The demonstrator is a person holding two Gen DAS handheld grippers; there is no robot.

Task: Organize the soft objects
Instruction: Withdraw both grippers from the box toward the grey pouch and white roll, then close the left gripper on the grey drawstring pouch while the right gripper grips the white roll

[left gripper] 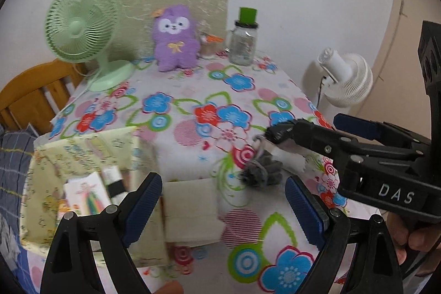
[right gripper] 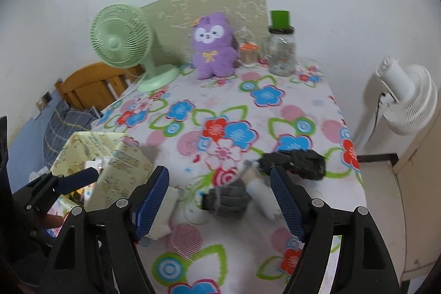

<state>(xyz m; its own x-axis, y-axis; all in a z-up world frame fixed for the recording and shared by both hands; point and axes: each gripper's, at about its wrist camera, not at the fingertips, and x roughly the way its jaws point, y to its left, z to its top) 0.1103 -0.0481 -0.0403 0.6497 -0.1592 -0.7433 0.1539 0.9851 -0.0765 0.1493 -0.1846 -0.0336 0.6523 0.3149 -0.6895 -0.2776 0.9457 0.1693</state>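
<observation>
Both grippers' jaws apart and empty, green fan [right gripper: 121,43], purple plush [right gripper: 213,47], glass jar [right gripper: 281,53] behind.

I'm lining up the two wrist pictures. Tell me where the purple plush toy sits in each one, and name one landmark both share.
Left wrist view: the purple plush toy stands upright at the far edge of the table, upper centre-left of the picture, right of the green fan.
Right wrist view: the toy is at upper centre, again at the far edge.
Shared landmark: the glass jar with a green lid, right of the toy.
</observation>
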